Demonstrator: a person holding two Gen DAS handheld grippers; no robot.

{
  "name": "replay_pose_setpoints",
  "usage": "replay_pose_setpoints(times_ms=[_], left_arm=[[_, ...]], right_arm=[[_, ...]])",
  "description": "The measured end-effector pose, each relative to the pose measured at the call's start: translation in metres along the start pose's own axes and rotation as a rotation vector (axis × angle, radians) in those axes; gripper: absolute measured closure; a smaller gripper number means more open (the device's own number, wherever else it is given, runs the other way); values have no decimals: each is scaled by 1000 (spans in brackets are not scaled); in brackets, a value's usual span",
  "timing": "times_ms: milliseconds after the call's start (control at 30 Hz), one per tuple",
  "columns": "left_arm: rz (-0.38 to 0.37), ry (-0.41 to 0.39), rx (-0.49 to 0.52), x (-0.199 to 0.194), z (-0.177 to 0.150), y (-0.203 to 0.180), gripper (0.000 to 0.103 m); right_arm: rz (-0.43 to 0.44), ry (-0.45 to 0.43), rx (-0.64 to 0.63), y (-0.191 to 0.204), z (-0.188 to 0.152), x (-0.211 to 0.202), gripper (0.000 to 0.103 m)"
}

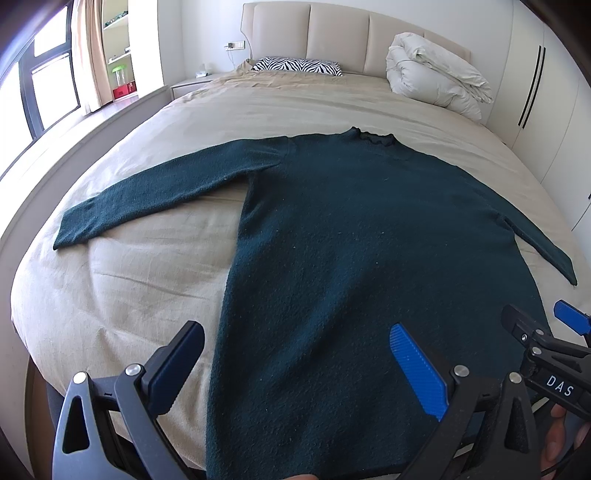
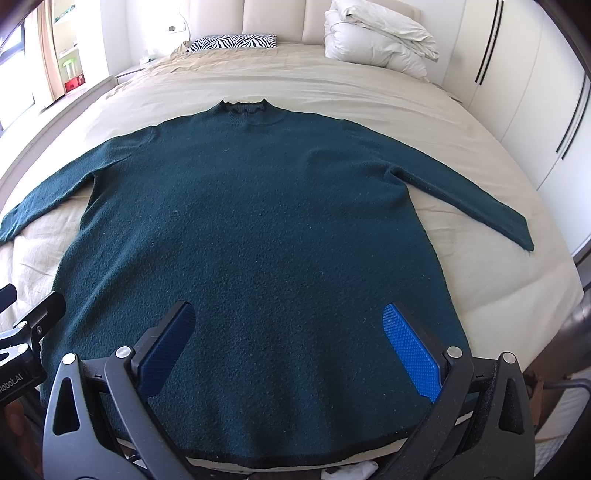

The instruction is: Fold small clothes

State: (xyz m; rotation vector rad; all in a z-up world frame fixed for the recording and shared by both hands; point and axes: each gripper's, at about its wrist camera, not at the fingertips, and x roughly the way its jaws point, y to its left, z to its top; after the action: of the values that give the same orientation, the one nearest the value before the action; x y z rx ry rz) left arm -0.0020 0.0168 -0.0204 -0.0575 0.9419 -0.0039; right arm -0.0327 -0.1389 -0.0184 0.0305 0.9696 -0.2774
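A dark green long-sleeved sweater lies flat on the beige bed, collar away from me and both sleeves spread out; it also shows in the right wrist view. My left gripper is open and empty, hovering over the sweater's lower left edge. My right gripper is open and empty, hovering over the hem's middle. The right gripper also shows at the right edge of the left wrist view. The left gripper shows at the left edge of the right wrist view.
A zebra-print pillow and a folded white duvet lie at the head of the bed by the padded headboard. White wardrobes stand to the right. A window and shelves are at the left.
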Motion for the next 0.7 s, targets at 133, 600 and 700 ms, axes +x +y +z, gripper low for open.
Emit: replay_pose_setpoints(times_ms=[133, 600, 700], left_arm=[[-2, 5, -3, 1, 0, 1, 0], [-135, 53, -72, 9, -10, 26, 0], [-197, 61, -152, 15, -5, 56, 0]], right_arm=[[0, 1, -1, 1, -1, 1, 0], [54, 3, 16, 3, 3, 4, 0], [139, -4, 30, 4, 8, 1, 0]])
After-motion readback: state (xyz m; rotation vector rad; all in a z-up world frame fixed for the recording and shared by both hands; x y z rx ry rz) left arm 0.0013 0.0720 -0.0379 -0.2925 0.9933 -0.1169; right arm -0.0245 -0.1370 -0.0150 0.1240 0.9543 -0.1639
